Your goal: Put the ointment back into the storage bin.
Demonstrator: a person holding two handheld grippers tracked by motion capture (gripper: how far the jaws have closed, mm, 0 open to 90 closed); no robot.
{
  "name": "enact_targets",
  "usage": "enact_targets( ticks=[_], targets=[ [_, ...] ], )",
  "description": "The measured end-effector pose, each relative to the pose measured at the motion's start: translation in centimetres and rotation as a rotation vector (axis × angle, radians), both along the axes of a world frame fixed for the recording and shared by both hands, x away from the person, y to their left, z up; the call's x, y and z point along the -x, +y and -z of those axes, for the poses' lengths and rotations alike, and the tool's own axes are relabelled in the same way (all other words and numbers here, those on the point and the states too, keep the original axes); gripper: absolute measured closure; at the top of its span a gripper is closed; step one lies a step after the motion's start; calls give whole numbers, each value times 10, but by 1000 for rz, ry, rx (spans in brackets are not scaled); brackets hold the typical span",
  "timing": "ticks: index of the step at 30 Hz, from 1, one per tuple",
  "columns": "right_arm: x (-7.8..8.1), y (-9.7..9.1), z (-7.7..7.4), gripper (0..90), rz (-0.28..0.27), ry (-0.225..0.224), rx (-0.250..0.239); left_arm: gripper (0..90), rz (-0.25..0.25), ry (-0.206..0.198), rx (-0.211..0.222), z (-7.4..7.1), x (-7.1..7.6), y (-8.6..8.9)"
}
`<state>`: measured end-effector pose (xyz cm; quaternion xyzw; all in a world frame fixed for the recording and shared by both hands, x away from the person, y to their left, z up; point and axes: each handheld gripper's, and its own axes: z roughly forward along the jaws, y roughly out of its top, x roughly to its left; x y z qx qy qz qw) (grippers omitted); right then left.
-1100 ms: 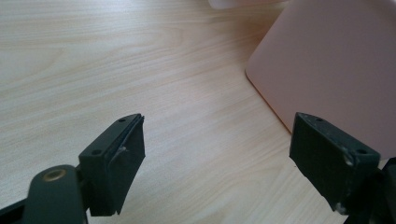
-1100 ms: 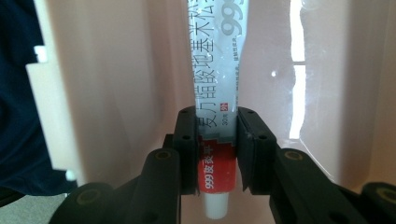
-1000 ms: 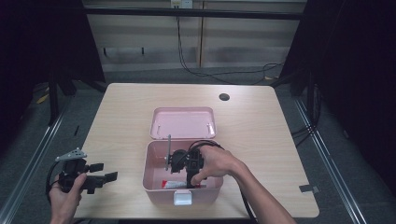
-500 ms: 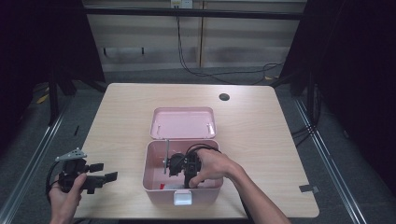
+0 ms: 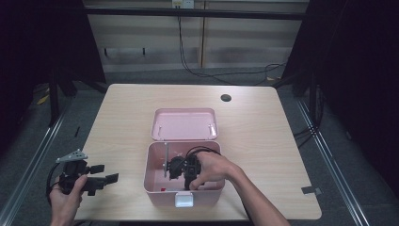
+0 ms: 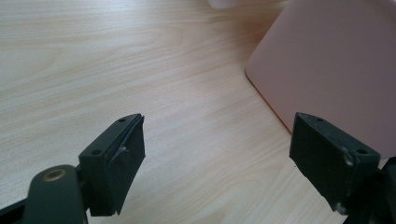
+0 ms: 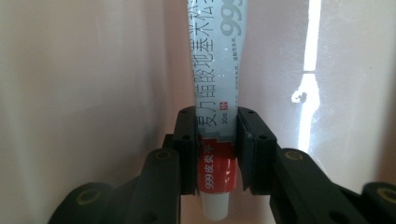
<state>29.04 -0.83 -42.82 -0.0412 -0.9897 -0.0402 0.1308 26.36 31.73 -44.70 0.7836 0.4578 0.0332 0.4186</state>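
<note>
Right gripper view: jaws clamped on a tube (image 7: 215,140) inside the pink box (image 5: 157,162).
Left gripper (image 6: 217,158) rests beside the box, jaws wide apart, empty; tube's cap probably points toward the camera.

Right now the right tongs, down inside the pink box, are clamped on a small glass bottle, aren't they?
Not a bottle. The right tongs, down inside the pink box, are clamped on a white and red ointment tube with printed lettering, as the right gripper view shows.
</note>
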Motion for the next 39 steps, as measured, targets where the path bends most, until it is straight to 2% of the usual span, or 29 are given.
enact_targets(
  ticks=[2,7,10,18,19,20,25,29,30,31,32,33,34,38,39],
  targets=[
    [0,0,0,712,-5,-4,8,181,0,-1,0,0,0,0],
    [1,-1,3,711,-48,18,11,181,1,-1,1,0,0,0],
    [1,-2,5,710,-33,17,-8,181,-1,0,-1,0,0,0],
    [0,-1,4,702,-31,15,6,181,0,0,1,0,0,0],
    [-1,-1,5,702,-35,18,-3,181,-1,0,0,0,0,0],
    [0,-1,3,702,-19,22,-2,181,0,0,0,0,0,0],
    [2,0,2,701,-34,23,-2,181,0,0,1,0,0,0],
    [2,0,-1,686,-19,15,4,181,1,0,2,0,0,0],
    [2,-1,-1,677,-6,10,-10,181,1,0,1,0,0,0],
    [2,-2,-3,672,-16,-9,7,181,1,0,1,0,0,0],
    [2,-3,-4,651,-1,-7,9,181,1,0,-1,0,0,0],
    [2,-3,-4,651,-1,-7,9,181,1,0,-1,0,0,0],
    [2,-5,-6,645,9,-26,6,181,1,0,-1,0,0,0],
    [2,-9,-11,613,28,-36,-2,181,-1,2,0,0,0,0],
    [1,-11,-15,598,60,-39,-4,181,-1,1,0,0,0,0]
  ],
)
